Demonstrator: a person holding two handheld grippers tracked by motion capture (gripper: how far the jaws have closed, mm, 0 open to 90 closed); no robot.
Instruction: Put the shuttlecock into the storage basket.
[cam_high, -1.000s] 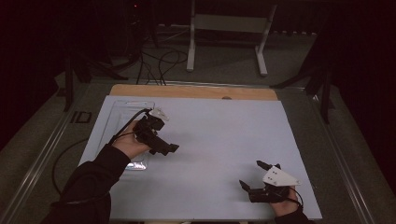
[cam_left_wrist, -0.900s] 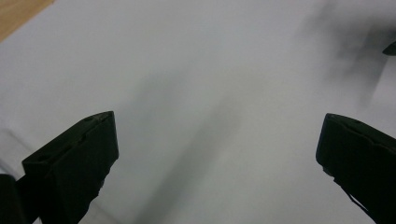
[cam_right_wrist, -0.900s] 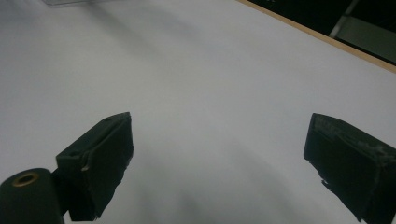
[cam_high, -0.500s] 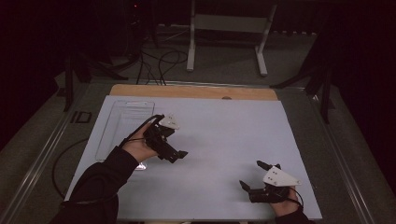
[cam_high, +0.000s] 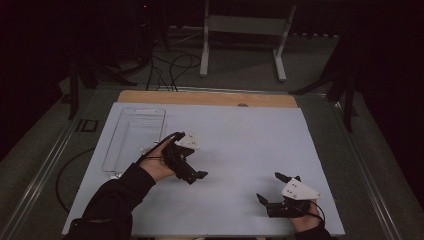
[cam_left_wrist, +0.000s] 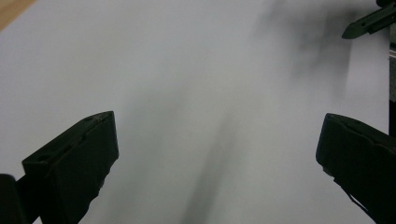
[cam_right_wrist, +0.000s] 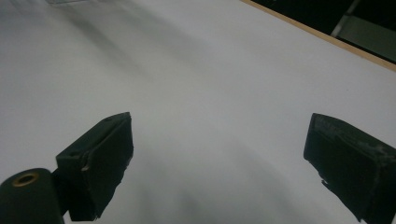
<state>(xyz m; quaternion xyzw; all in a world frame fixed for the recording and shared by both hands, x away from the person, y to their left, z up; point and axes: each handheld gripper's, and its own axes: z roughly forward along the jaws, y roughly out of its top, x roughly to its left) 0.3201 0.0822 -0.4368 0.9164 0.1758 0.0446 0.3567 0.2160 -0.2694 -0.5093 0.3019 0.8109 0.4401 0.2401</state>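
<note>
The left gripper (cam_high: 192, 167) hangs over the pale sheet (cam_high: 240, 145) that covers the counter, jaws spread wide and holding nothing; in the left gripper view the same left gripper (cam_left_wrist: 217, 154) has only bare sheet between its two black jaws. Just behind it and to its left lies a clear tray (cam_high: 134, 137), its near corner close to the person's left hand (cam_high: 159, 162) but apart from the jaws. Ahead of this gripper and toward the right gripper the sheet lies bare, with wide room to travel.

The right gripper (cam_high: 272, 187) sits low near the sheet's front edge, close to its right front corner, jaws also spread and holding nothing. In the right gripper view the right gripper (cam_right_wrist: 217, 163) looks across unbroken sheet toward the far wooden edge of the counter (cam_right_wrist: 317, 32), which runs as a tan strip beyond the sheet. That gripper has little margin behind it and on its outer side before the sheet ends; forward and toward the left gripper the surface is open.

The two grippers are well apart, with bare sheet between them. The wooden strip (cam_high: 207, 97) shows past the sheet's far edge, well beyond both.
</note>
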